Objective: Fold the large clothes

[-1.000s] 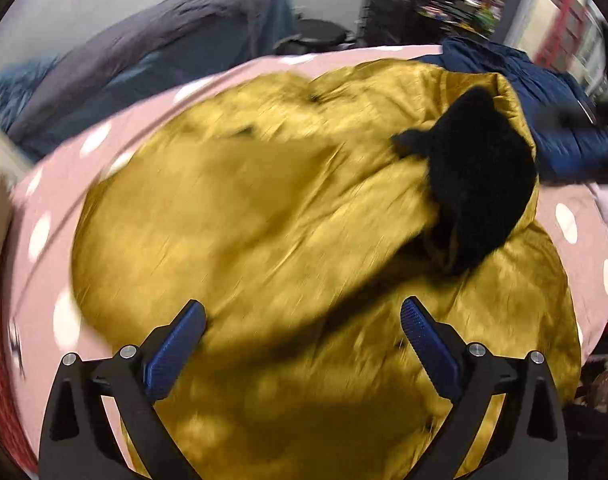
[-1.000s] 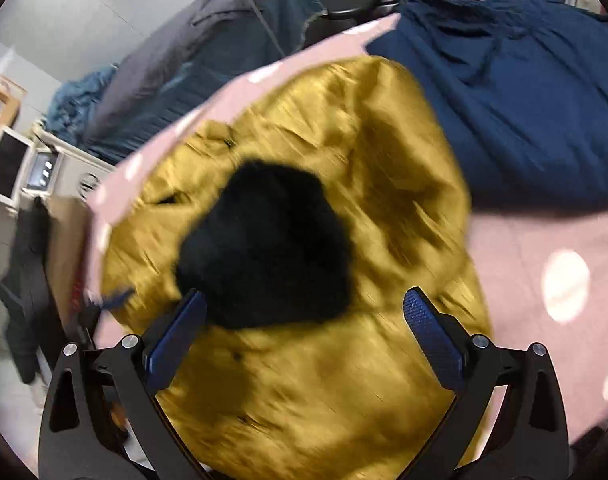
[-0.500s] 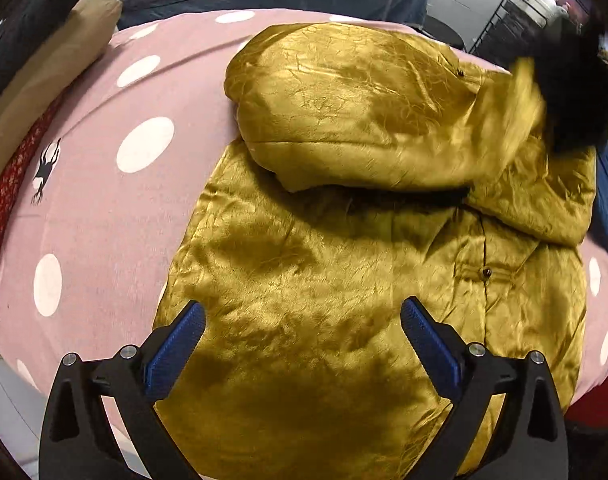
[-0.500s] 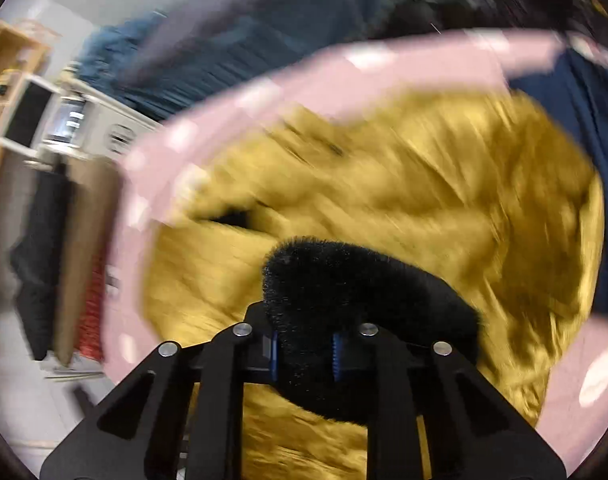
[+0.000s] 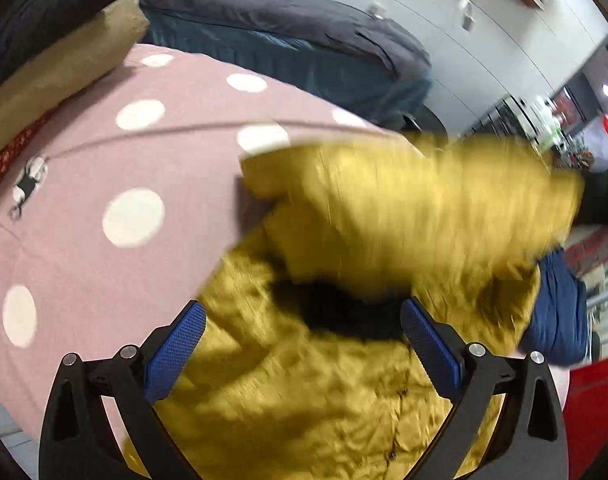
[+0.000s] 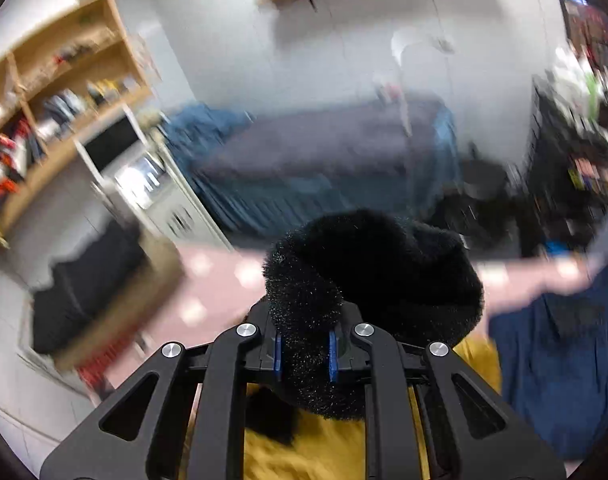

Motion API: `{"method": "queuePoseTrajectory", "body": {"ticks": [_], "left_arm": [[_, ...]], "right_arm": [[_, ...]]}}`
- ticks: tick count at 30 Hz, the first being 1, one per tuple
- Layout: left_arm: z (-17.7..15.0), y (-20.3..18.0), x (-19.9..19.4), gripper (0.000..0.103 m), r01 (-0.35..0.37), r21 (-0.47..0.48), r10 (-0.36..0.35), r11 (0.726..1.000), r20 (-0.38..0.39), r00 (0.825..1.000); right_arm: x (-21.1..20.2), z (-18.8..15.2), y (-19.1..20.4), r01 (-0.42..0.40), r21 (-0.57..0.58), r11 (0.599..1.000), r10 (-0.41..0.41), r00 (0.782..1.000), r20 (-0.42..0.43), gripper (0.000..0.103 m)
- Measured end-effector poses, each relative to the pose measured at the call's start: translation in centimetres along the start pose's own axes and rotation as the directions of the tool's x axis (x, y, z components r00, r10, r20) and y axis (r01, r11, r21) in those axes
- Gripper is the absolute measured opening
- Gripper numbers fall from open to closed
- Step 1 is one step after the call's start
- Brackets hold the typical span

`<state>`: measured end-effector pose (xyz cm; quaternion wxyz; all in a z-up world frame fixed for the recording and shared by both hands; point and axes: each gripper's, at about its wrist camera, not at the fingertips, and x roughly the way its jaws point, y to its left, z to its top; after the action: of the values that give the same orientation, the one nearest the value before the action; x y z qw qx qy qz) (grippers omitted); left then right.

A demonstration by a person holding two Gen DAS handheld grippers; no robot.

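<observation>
The mustard-gold jacket [image 5: 344,380] lay across the lower centre and right of the left wrist view, spread on a pink cover with white dots [image 5: 103,184]; its upper part, blurred, was raised and doubled over the rest toward the right of the frame; a dark patch of black fur trim [image 5: 336,312] showed at the fold, between the blue pads; the left hand-held gripper [image 5: 301,344] hung over the jacket with its jaws spread wide and nothing between them; a navy garment [image 5: 556,320] lay at the right edge, just beside the jacket; a tan cushion [image 5: 63,64] with a black item on top sat in the upper left corner, and a grey-and-blue bed [image 5: 287,36] ran along the top of the frame; in the right wrist view the right hand-held gripper [image 6: 305,354] was clenched on the black fur trim [image 6: 376,272], which bulged up and to the right above the pads in the centre of the frame; gold fabric [image 6: 316,448] hung beneath it at the bottom; the navy garment [image 6: 556,368] filled the lower right; wooden shelves [image 6: 63,80] stood at the upper left, blurred.
</observation>
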<state>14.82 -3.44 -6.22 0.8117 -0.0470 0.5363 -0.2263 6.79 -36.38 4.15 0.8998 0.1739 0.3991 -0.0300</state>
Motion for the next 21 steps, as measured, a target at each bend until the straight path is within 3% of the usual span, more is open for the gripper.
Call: {"method": "queuePoseTrajectory", "body": {"ticks": [2, 3, 4, 6, 8, 10, 15, 17, 20, 21], "left_arm": [[1.1, 0.0, -0.3, 0.096, -0.011, 0.057, 0.01, 0.998, 0.011, 1.0], [1.4, -0.4, -0.5, 0.096, -0.017, 0.106, 0.016, 0.994, 0.011, 1.0], [1.6, -0.9, -0.4, 0.096, -0.028, 0.149, 0.026, 0.988, 0.012, 1.0], [2.0, -1.2, 0.2, 0.096, -0.061, 0.177, 0.06, 0.982, 0.012, 0.998], [3.2, -0.1, 1.6, 0.096, -0.04, 0.104, 0.042, 0.994, -0.018, 0.999], [5.0, 1.6, 3.5, 0.096, 0.015, -0.027, -0.016, 1.0, -0.047, 0.999], [9.3, 4.2, 8.7, 0.094, 0.098, -0.223, -0.126, 0.97, -0.114, 0.985], [10.6, 4.4, 11.9, 0.093, 0.089, -0.261, -0.143, 0.961, -0.196, 0.97], [11.2, 4.4, 14.1, 0.073, 0.05, -0.275, -0.118, 0.96, -0.236, 0.965], [11.6, 4.1, 14.9, 0.055, 0.054, -0.27, -0.125, 0.961, -0.252, 0.96]], "right_arm": [[2.5, -4.4, -3.1, 0.098, 0.035, 0.995, -0.094, 0.99, -0.11, 0.016], [3.3, -5.8, -4.2, 0.114, 0.074, 0.991, -0.102, 0.983, -0.152, 0.016], [3.9, -8.0, -6.1, 0.113, 0.171, 0.979, -0.078, 0.977, -0.2, 0.016], [4.1, -10.1, -7.8, 0.093, 0.284, 0.954, -0.03, 0.976, -0.217, 0.016], [4.5, -11.7, -7.7, 0.114, 0.269, 0.956, -0.048, 0.969, -0.241, 0.016], [4.6, -13.0, -7.1, 0.141, 0.191, 0.972, -0.085, 0.959, -0.272, 0.016], [5.5, -16.0, -5.6, 0.151, 0.072, 0.986, -0.119, 0.937, -0.329, 0.016], [5.0, -17.0, -5.8, 0.161, 0.082, 0.984, -0.125, 0.934, -0.336, 0.016], [4.3, -17.8, -6.1, 0.168, 0.116, 0.979, -0.121, 0.935, -0.332, 0.016], [4.1, -17.8, -5.8, 0.173, 0.111, 0.979, -0.128, 0.936, -0.329, 0.016]]}}
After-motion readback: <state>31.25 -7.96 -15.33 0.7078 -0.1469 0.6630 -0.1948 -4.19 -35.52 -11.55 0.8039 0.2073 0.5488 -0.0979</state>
